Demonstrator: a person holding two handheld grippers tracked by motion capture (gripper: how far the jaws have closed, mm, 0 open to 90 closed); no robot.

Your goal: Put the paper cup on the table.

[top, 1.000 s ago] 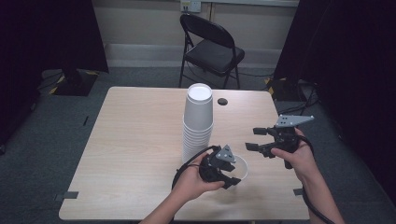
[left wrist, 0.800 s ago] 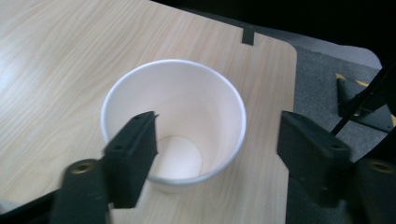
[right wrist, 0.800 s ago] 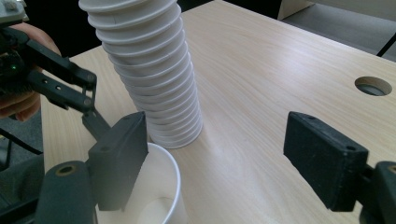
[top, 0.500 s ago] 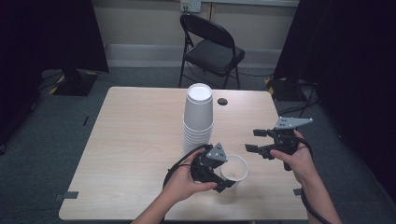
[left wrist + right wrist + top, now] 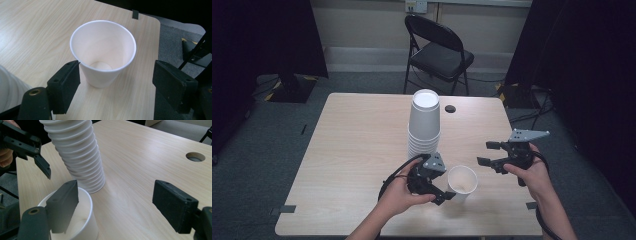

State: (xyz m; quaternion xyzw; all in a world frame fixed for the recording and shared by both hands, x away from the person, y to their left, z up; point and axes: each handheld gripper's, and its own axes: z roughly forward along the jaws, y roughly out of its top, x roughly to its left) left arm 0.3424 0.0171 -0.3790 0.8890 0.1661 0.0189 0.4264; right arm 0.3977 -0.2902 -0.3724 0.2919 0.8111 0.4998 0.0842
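A single white cup [image 5: 462, 182] is shown upright near the tabletop's [image 5: 352, 150] front edge; it has just been released by the left gripper [image 5: 443, 192], now spread beside it; the right gripper [image 5: 486, 153] is held open; separation from the stack [image 5: 424, 125] is judged complete.

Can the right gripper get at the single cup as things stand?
Probably yes. The right gripper is open beside the single cup, with bare table between them; the left gripper sits at the cup's other side.
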